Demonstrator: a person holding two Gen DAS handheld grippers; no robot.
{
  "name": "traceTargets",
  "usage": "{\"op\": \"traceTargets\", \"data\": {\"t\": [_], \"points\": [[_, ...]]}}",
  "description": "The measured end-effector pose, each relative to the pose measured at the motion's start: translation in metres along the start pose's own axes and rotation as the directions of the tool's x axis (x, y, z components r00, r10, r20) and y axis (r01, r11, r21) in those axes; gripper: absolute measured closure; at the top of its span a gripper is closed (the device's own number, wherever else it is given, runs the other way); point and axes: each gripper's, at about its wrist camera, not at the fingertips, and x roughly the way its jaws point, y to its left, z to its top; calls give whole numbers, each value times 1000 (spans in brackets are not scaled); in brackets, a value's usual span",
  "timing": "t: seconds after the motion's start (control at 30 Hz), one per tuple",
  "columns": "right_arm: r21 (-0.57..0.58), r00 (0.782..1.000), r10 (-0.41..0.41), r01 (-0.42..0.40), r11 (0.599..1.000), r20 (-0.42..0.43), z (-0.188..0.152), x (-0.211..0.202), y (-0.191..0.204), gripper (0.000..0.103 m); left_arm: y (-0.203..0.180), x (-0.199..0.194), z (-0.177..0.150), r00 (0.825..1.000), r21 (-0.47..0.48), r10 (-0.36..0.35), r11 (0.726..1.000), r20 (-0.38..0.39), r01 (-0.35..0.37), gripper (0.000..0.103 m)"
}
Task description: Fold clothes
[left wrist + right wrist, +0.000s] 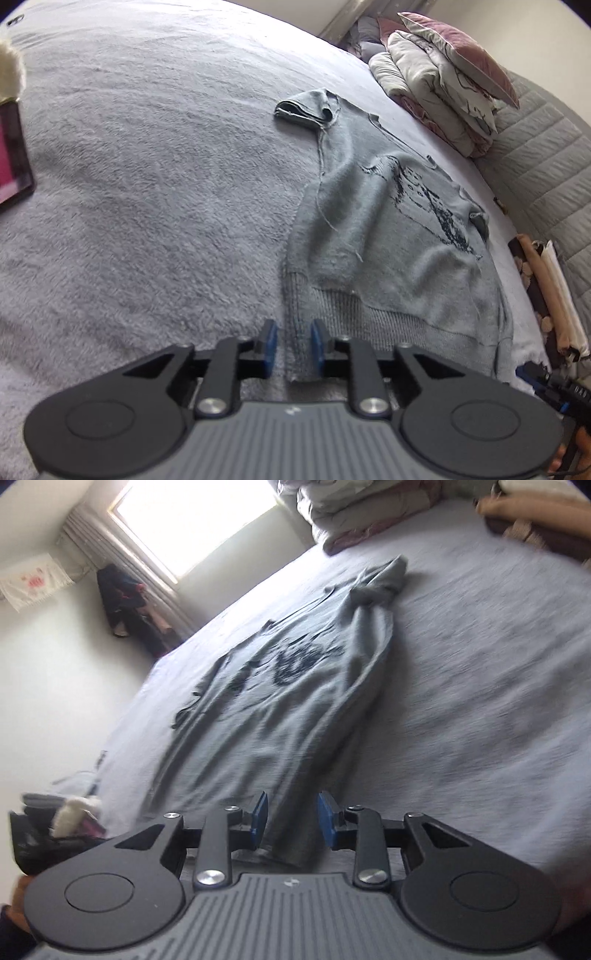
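We judge the main risk to lie at the hem. The left gripper has its jaws parted, with the ribbed hem corner of the sweater lying between them; the right pad sits against the fabric, the left pad stands clear, so nothing is pinched. A lift from here would probably leave the corner behind or drag it askew. The right gripper also stands with jaws spread over the near edge of the sweater, pads apart from the cloth as far as the blurred picture shows. If one side closes before the other, we expect a skewed fold. Loose threads trailing over the knit could snag on a pad.

Both grippers point forward and down at the bed, low over its near edge. The sweater lies flat, its length running away from us, one side already folded in and a sleeve bunched at the far end. Pillows are stacked beyond.
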Motion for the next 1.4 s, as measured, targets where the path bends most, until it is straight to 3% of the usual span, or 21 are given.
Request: {"op": "traceTargets", "data": {"t": [0.13,0.2,0.27,0.33,0.37,0.4,0.5,0.77,1.1,1.2,1.27,1.33,1.4], "points": [[-15,998,-33,32,999,-57,2,27,5,72,-5,6,1,1000,22,15,1000,10,-16,67],[-18,997,-35,34,999,-61,-1,31,5,90,-9,8,1,1000,40,21,999,17,-21,65],[-14,998,-31,30,999,-52,-3,30,5,96,-13,10,0,999,63,26,998,24,-28,64],[-1,1000,-12,12,1000,-12,-2,19,4,96,-16,12,-1,999,86,34,996,29,-36,68],[1,1000,-4,4,1000,17,-1,11,3,97,-17,12,-2,999,93,37,995,27,-39,76],[4,999,4,-4,1000,46,0,4,3,97,-19,13,-3,999,99,37,994,20,-38,98],[51,992,19,-25,998,121,3,-25,-5,97,-26,9,-4,1000,128,20,991,22,-23,98],[226,970,78,-132,965,231,7,-92,-38,97,-27,-26,-6,991,134,-123,984,53,115,98],[255,975,-32,-25,967,219,1,-123,-41,98,-34,-31,-15,990,202,-142,970,5,138,98],[222,974,-100,53,974,205,1,-125,-38,102,-30,-35,-13,987,217,-160,963,-6,157,98],[187,970,-150,114,976,190,5,-121,-37,98,-30,-35,-12,989,236,-145,961,-15,144,97],[144,967,-181,156,977,181,10,-116,-36,97,-31,-38,-9,997,259,-80,963,14,74,96],[77,967,-185,174,982,177,21,-106,-30,88,-28,-44,-3,997,244,-61,969,48,47,91]]}}
